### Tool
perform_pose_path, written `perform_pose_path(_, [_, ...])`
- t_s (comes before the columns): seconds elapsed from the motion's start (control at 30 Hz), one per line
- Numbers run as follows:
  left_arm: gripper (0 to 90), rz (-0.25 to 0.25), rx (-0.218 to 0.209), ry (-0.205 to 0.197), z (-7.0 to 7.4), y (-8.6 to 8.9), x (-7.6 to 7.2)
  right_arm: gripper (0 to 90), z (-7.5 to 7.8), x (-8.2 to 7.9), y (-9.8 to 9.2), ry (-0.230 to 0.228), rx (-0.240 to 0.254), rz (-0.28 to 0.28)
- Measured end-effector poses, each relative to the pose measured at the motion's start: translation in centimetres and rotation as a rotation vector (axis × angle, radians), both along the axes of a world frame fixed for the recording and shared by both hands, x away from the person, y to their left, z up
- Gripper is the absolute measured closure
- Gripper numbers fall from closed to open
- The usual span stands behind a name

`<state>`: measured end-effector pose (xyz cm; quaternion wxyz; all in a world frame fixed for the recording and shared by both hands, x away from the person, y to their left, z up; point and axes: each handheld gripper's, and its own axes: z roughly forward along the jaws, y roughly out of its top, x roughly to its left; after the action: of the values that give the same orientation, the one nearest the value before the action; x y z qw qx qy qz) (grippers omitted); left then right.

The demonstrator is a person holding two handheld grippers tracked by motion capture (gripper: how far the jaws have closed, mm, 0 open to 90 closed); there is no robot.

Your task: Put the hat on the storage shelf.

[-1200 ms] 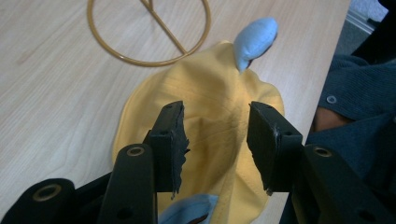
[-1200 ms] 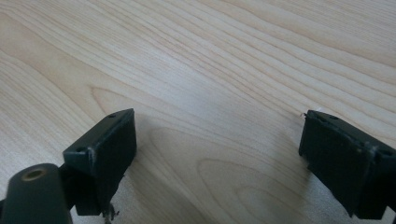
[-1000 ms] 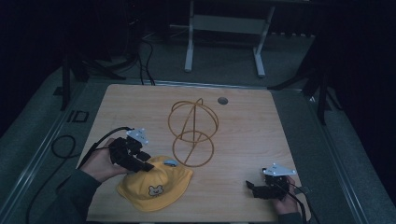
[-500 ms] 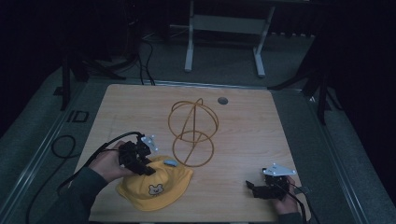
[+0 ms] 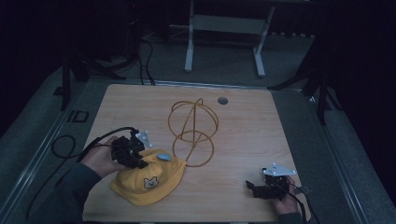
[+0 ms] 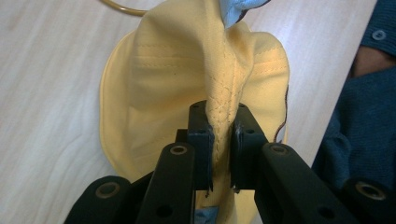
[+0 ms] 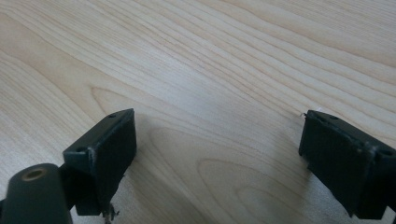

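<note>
Left hand-held gripper [image 6: 219, 135], jaws just closing, pinches a fold of the yellow hat [image 5: 148, 183] near table's front-left corner; right hand-held gripper [image 7: 217, 154] spread, over bare table [image 5: 243, 116].

The hat [image 6: 187, 74] is soft yellow cloth with rows of stitching and a matt look. The table [image 7: 210, 60] is pale wood, smooth, with wavy grain lines. The jaws of the left gripper [image 6: 218, 140] are black, hard plastic, a little shiny. The ball-shaped frame [image 5: 192, 132] near the middle of the table is thin golden wire.
</note>
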<state>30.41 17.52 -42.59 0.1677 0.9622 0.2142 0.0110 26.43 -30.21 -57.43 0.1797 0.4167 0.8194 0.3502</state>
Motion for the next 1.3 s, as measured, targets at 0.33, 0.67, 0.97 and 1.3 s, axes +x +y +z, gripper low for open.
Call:
perform_pose_path(0.33, [80.7, 0.072, 0.002, -0.04, 1.2, 1.4, 0.8, 11.0, 0.0, 0.0, 0.0, -0.003, -0.003, 0.003])
perform_pose_path(0.67, [80.7, 0.122, 0.004, -0.057, 2.0, 2.4, 1.5, 11.0, 0.0, 0.0, 0.0, -0.003, -0.003, 0.003])
perform_pose_path(0.97, [80.7, 0.163, -0.019, -0.077, 3.0, 3.3, 1.9, 11.0, 0.0, 0.0, 0.0, -0.001, -0.001, 0.001])
perform_pose_path(1.3, [80.6, 0.204, -0.041, -0.104, 4.5, 4.5, 2.4, 11.0, 0.0, 0.0, 0.0, -0.003, -0.002, 0.002])
